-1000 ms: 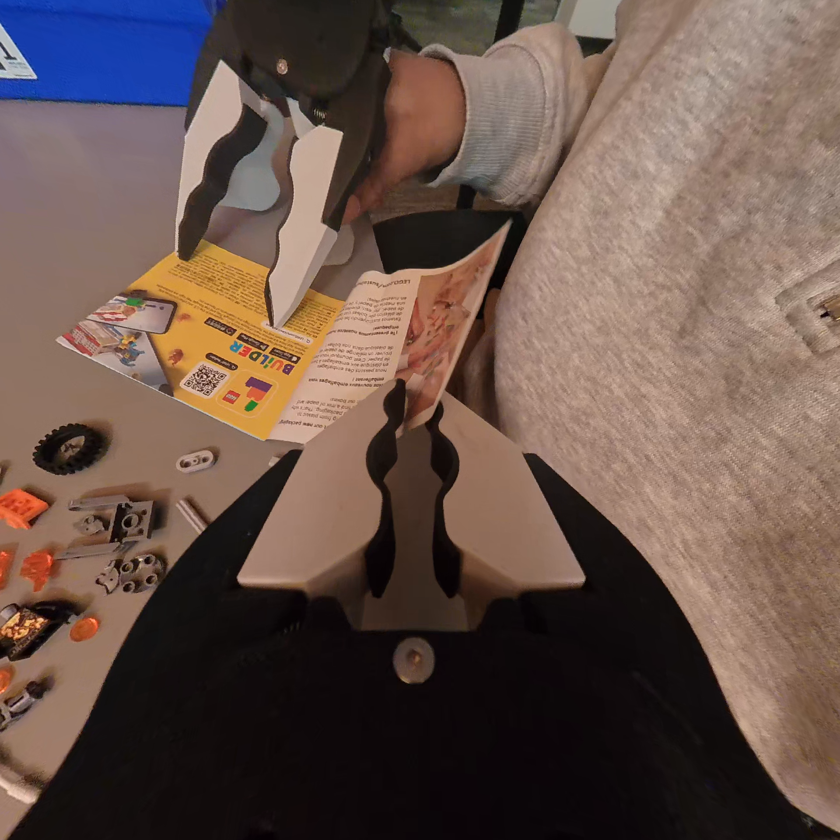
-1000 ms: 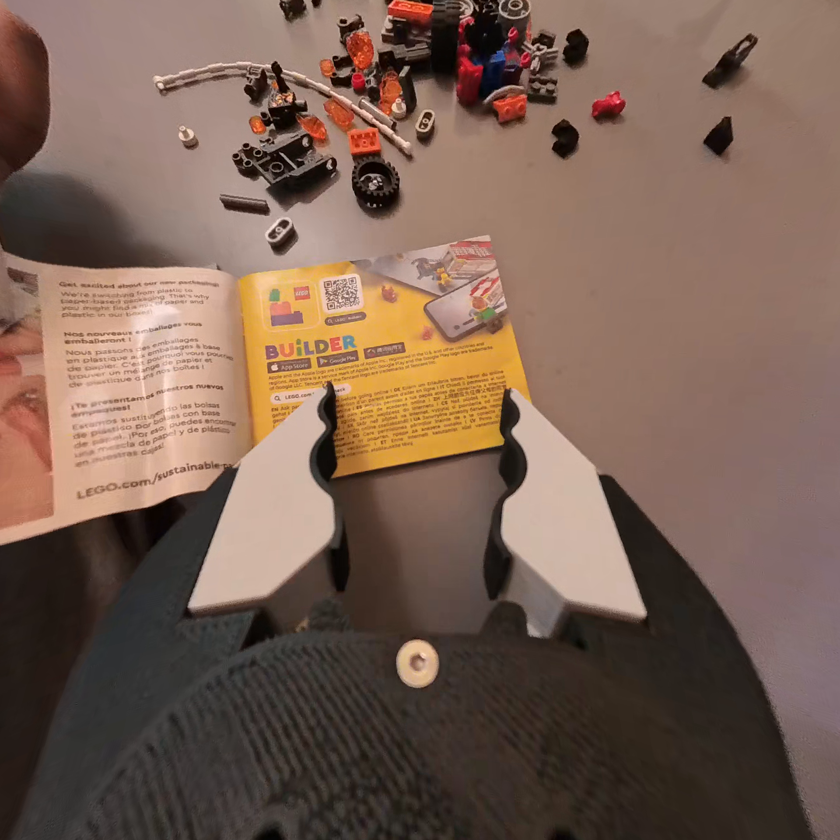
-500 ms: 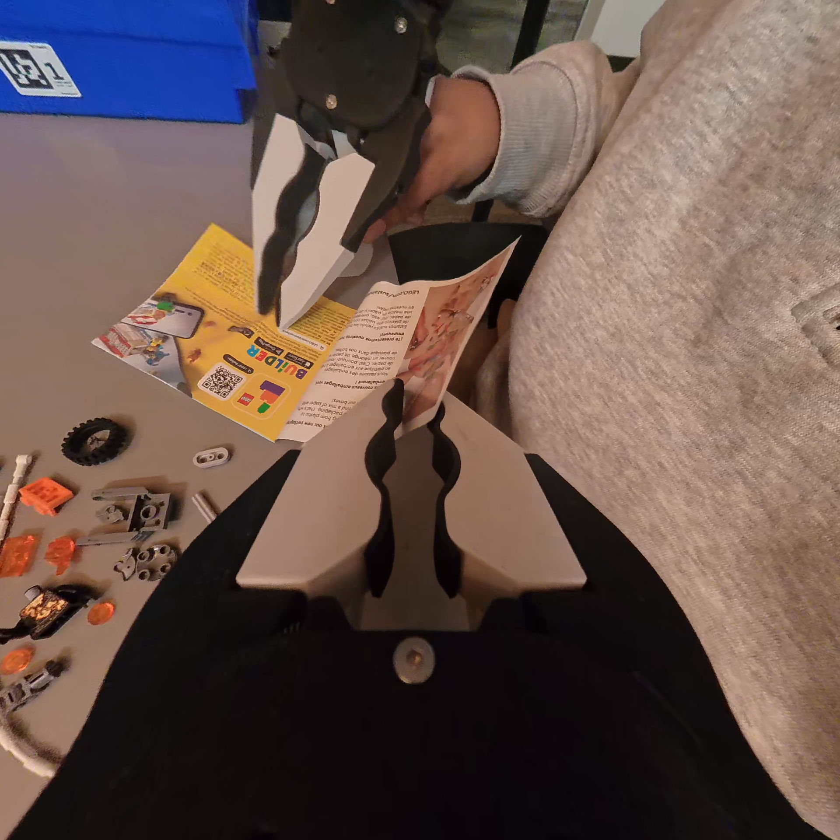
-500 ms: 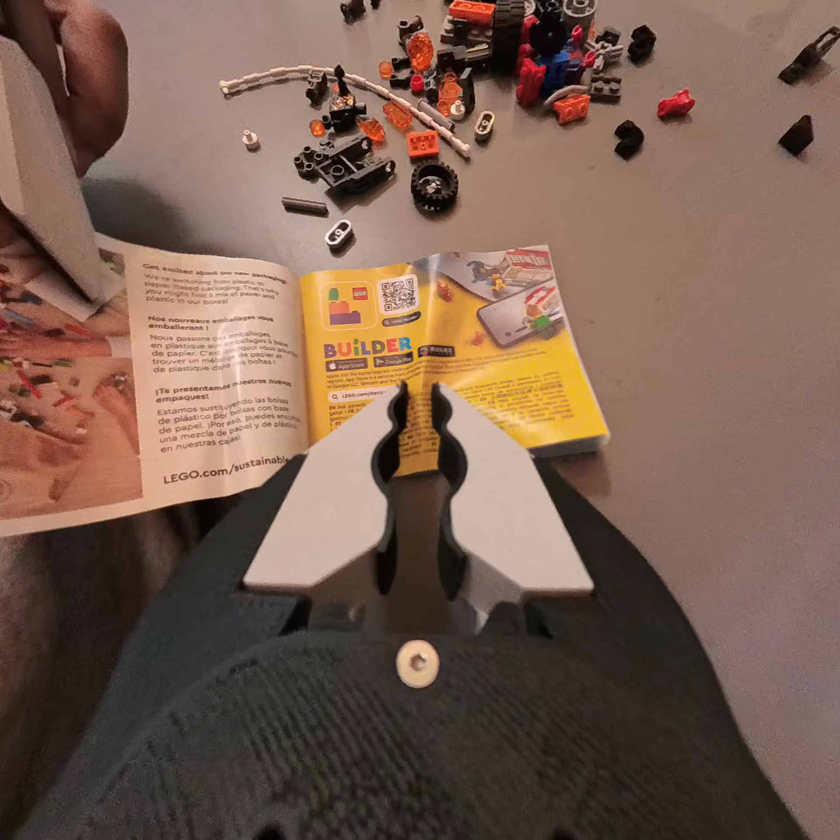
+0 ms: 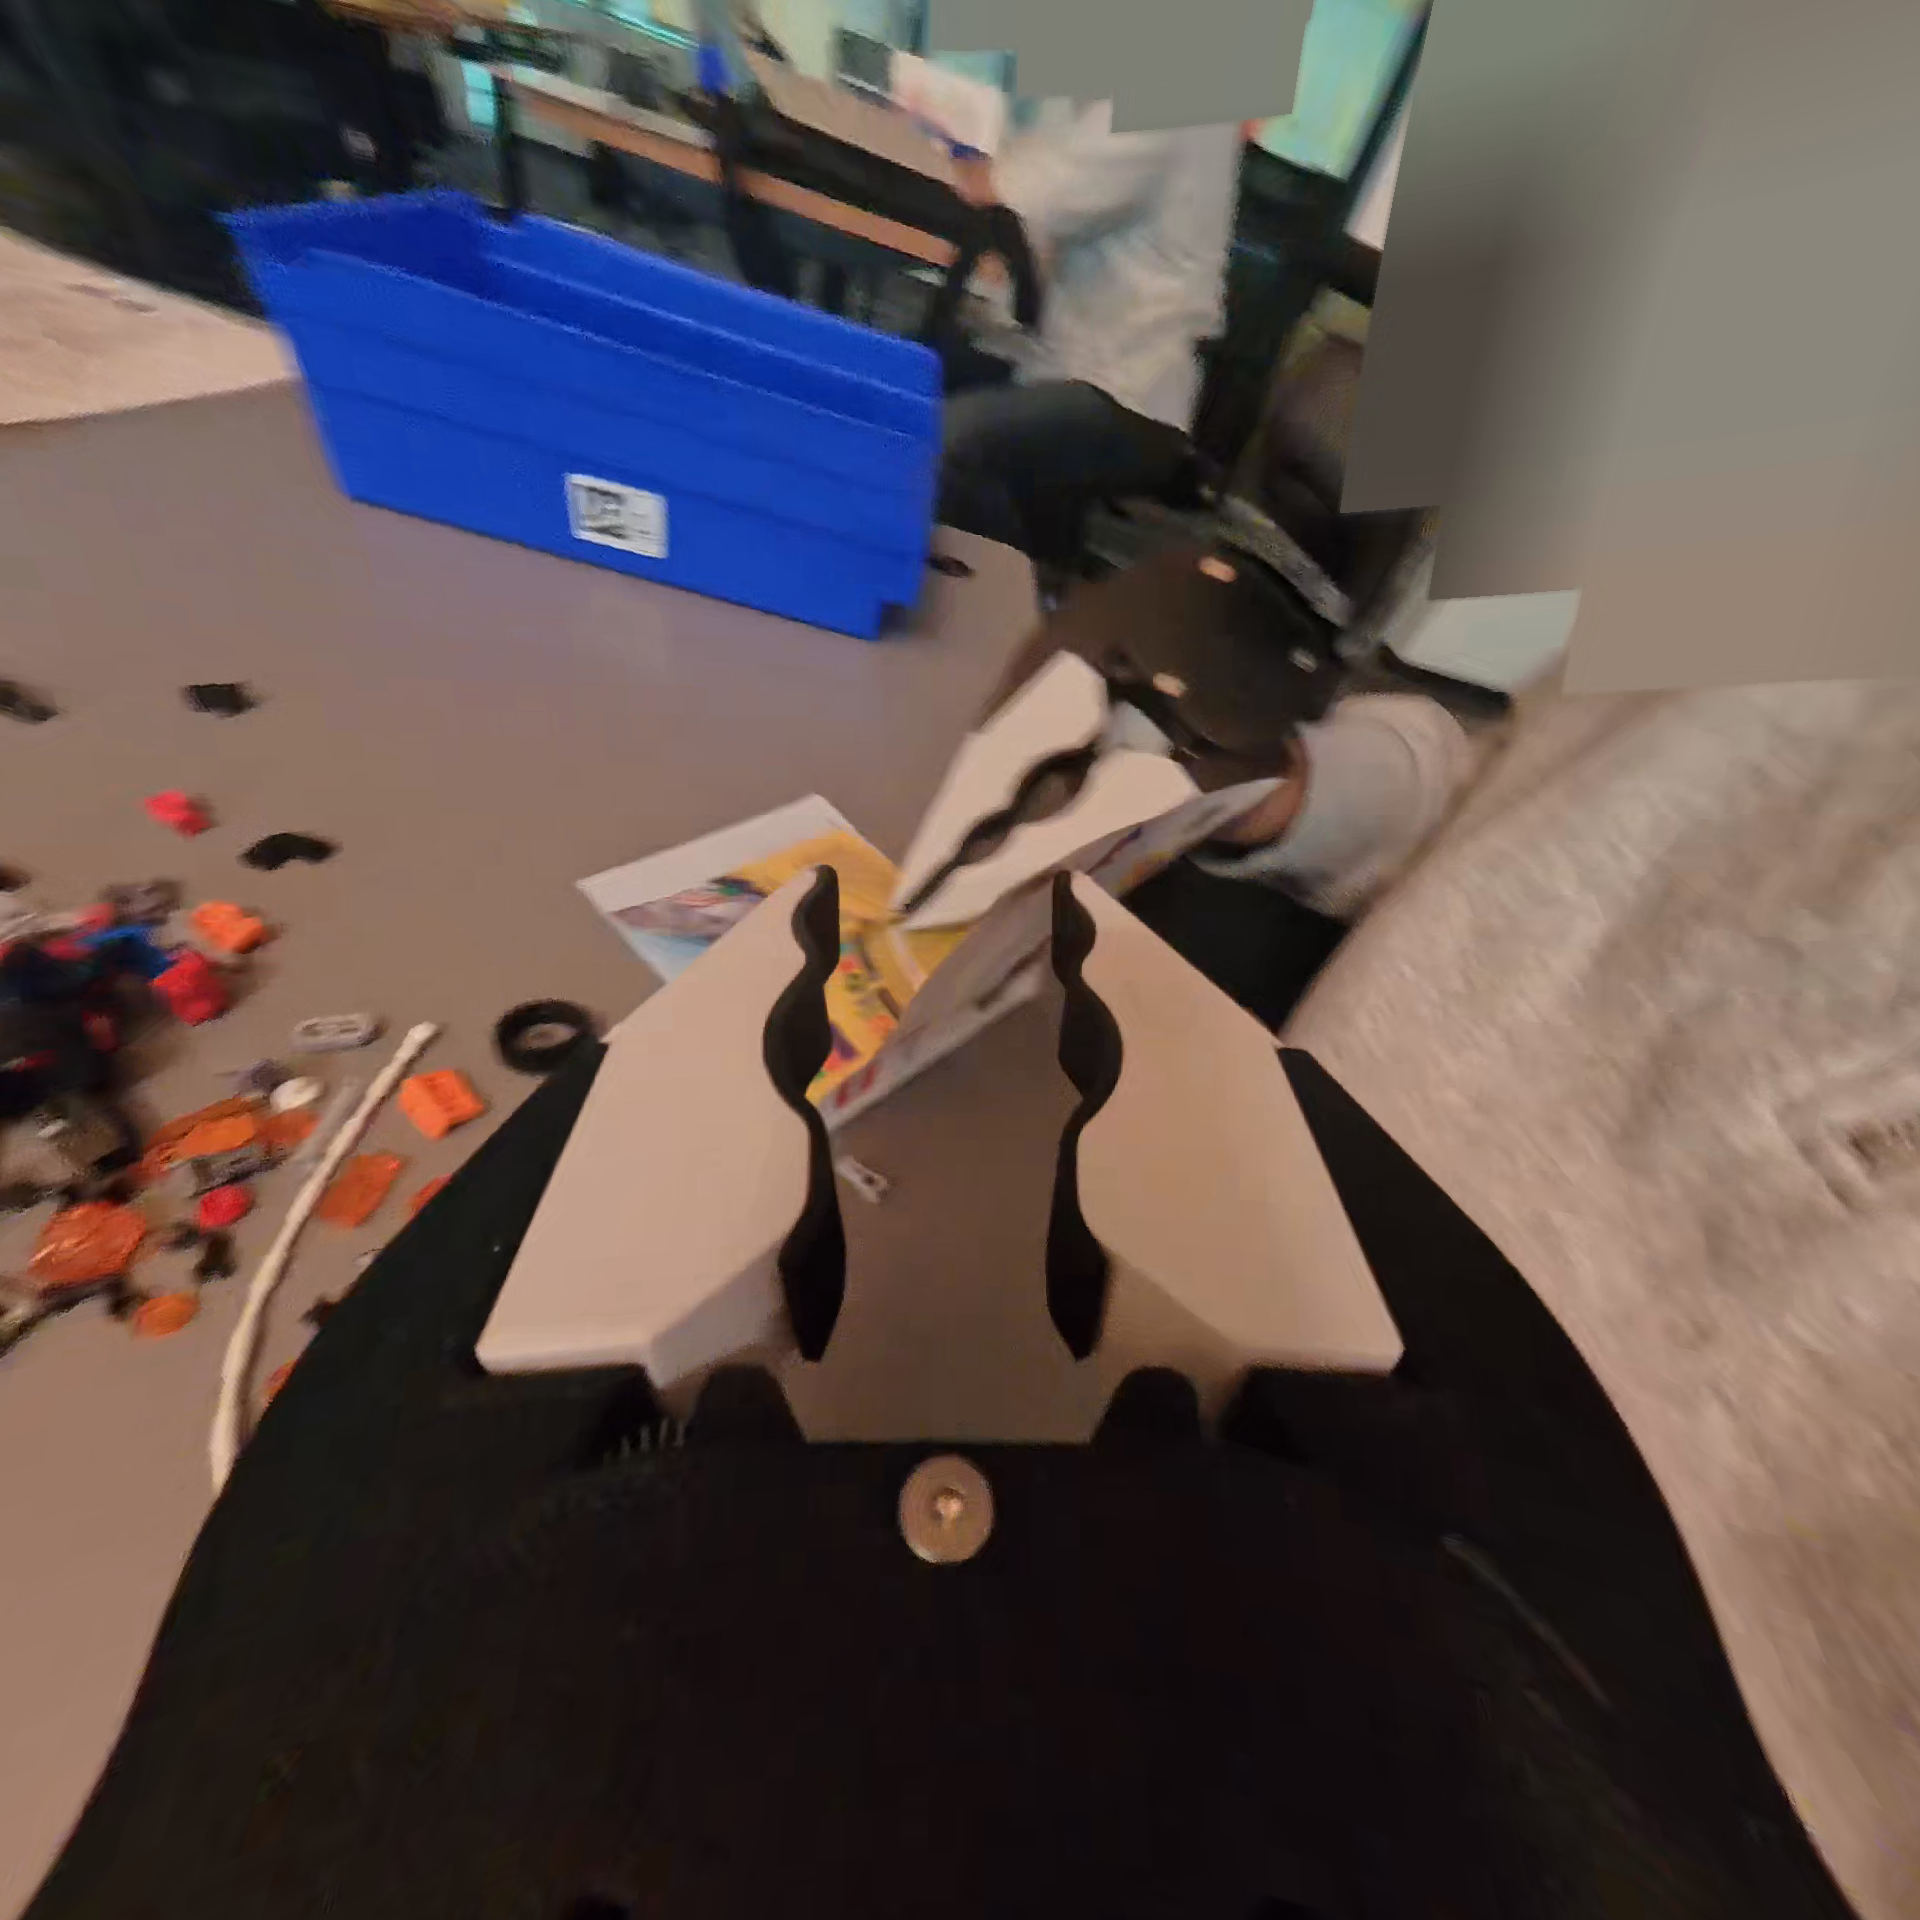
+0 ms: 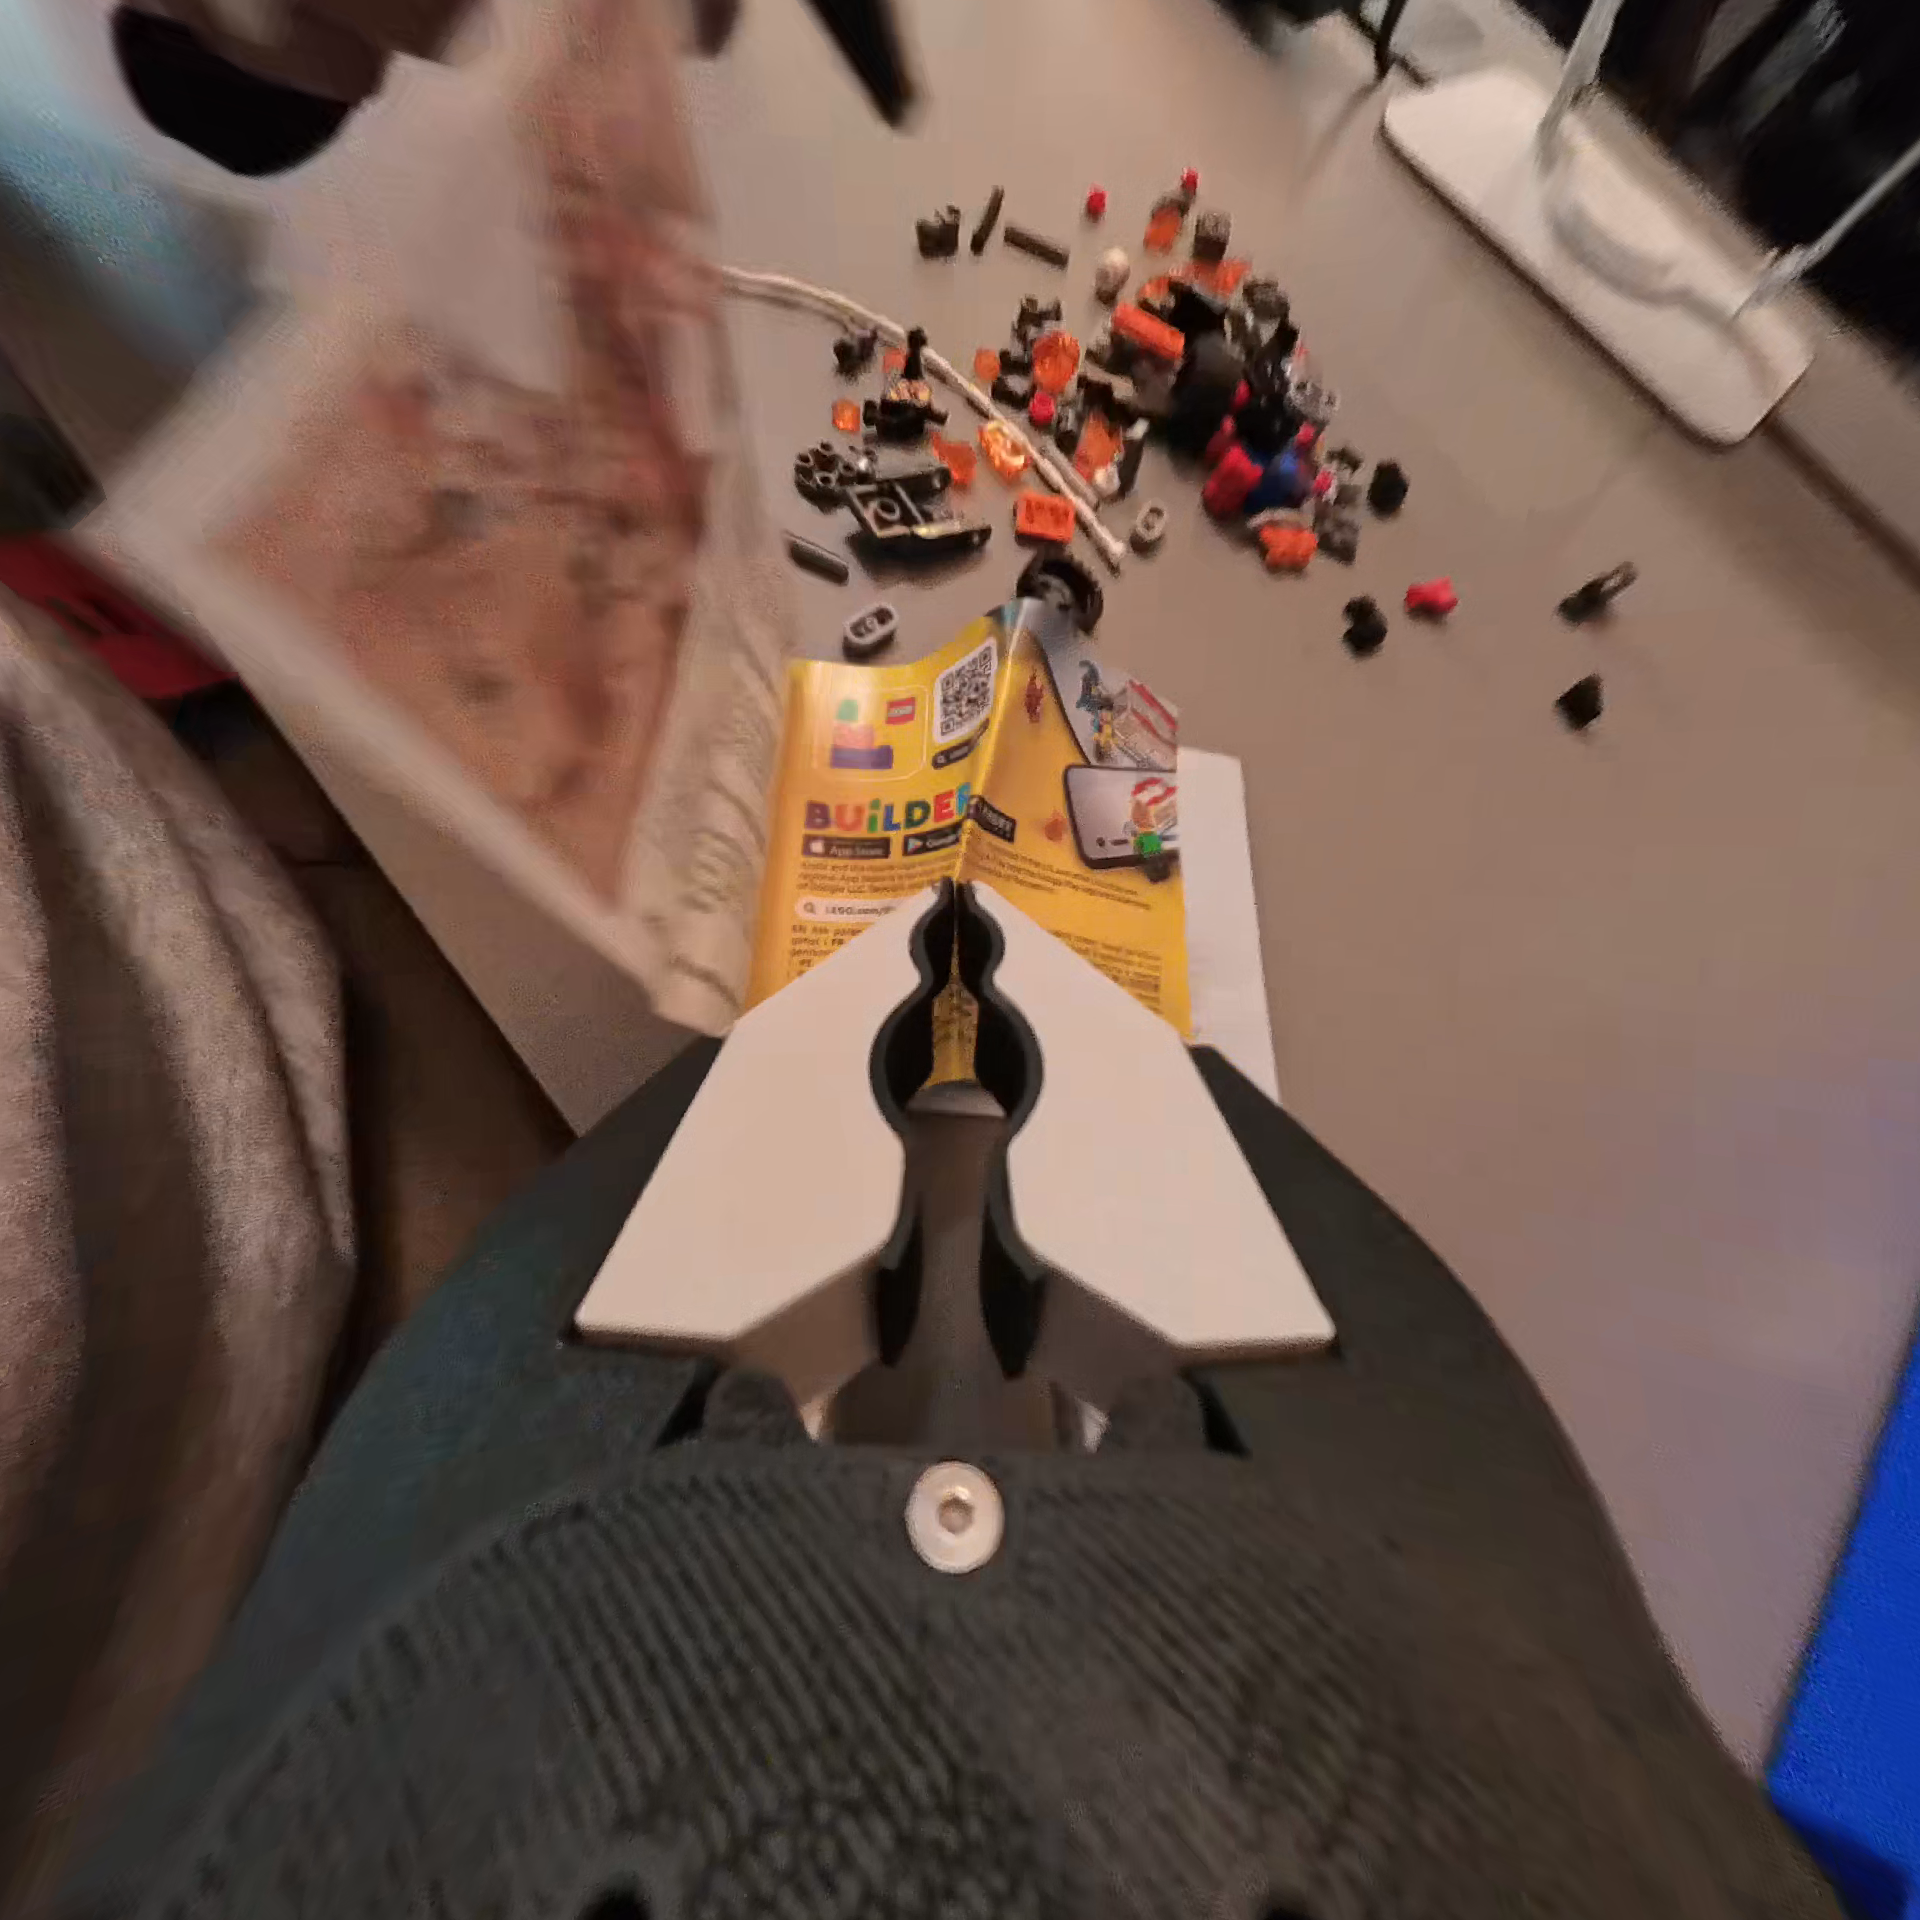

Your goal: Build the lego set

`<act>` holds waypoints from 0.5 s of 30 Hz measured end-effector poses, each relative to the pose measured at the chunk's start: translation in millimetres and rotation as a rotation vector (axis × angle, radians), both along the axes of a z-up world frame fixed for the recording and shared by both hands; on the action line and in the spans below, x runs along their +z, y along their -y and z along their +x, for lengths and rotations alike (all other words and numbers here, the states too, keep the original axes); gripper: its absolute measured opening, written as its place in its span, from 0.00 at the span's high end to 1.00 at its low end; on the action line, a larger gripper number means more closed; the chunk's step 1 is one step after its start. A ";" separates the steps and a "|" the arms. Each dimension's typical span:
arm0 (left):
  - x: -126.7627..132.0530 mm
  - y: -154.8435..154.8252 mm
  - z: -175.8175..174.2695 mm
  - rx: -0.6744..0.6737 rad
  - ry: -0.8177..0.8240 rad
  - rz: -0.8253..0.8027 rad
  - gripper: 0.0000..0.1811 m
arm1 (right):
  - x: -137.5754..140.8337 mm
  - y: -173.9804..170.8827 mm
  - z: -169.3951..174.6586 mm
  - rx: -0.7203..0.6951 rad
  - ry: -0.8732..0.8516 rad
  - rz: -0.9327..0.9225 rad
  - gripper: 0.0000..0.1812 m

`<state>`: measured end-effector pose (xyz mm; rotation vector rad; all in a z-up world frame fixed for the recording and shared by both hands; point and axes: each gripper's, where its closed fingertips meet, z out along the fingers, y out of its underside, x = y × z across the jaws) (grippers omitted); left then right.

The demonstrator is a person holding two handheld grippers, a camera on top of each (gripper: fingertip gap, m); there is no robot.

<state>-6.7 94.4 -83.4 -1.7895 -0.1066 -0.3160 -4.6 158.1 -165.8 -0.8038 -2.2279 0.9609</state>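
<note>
The right gripper (image 6: 954,902) is clamping its fingers together on the near edge of the yellow page of the instruction booklet (image 6: 1081,831), pinching the paper into a ridge; one white page is lying flat under it on the grey table (image 6: 1558,987). Another leaf of the booklet is standing up at the left, blurred, blocking the view of the table behind it. The left gripper (image 5: 935,894) is hanging with its fingers apart and nothing between them, just near of the booklet; the right gripper is showing beyond it, tips on the paper.

The loose bricks (image 6: 1143,395) are lying in one scattered heap on the far side of the booklet, too many and too blurred to count. One black tyre (image 5: 545,1034) is sitting just beside the booklet, and one white cord (image 5: 312,1174) is running through the heap. One blue bin (image 5: 623,416) is standing at the far end of the table. A grey sweatshirt (image 5: 1610,1039) is filling the right side.
</note>
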 end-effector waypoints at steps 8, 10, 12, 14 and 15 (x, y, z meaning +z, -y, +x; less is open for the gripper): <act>-43.8 -25.9 -27.0 0.145 0.199 -0.150 0.67 | 17.4 14.7 1.9 0.100 -0.289 0.228 1.00; -49.2 -28.6 -21.1 0.117 0.204 -0.168 0.67 | 18.6 17.2 3.1 0.113 -0.308 0.232 1.00; -53.0 -30.1 -18.7 0.111 0.190 -0.185 0.69 | 21.1 20.5 5.0 0.133 -0.322 0.210 1.00; -53.2 -30.0 -13.8 0.079 0.148 -0.185 0.84 | 19.8 18.9 4.4 0.119 -0.297 0.185 0.99; -52.6 -29.7 -13.8 0.078 0.123 -0.180 0.89 | 19.3 17.6 3.7 0.108 -0.271 0.156 0.94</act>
